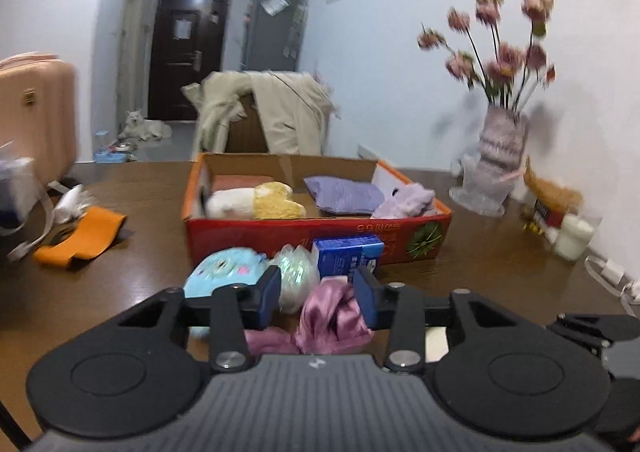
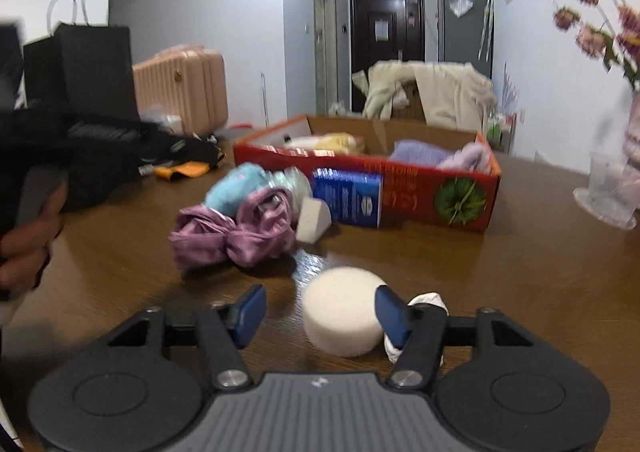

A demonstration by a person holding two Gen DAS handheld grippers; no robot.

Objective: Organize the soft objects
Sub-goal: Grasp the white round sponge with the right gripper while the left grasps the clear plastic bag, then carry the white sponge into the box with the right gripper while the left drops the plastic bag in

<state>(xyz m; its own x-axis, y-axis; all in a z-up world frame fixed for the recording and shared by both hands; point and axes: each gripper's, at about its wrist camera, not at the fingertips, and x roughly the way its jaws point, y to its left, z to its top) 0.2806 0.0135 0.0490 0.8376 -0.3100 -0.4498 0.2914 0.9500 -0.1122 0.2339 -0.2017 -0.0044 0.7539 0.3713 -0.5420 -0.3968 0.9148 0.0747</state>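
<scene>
Left claw (image 1: 318, 298) apart over pink satin cloth (image 1: 334, 318); right claw (image 2: 322, 314) apart, straddling sponge puck (image 2: 340, 316). Next: close, lift to red box (image 1: 304, 238).

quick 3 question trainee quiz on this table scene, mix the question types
1. True or false: the red box already holds soft items.
2. What lies between the left gripper fingers? A) pink satin cloth B) blue carton C) round white sponge
3. Fill in: the right gripper is ___ with the sponge beside its right finger.

Key: 1 true; 2 A; 3 open.
</scene>
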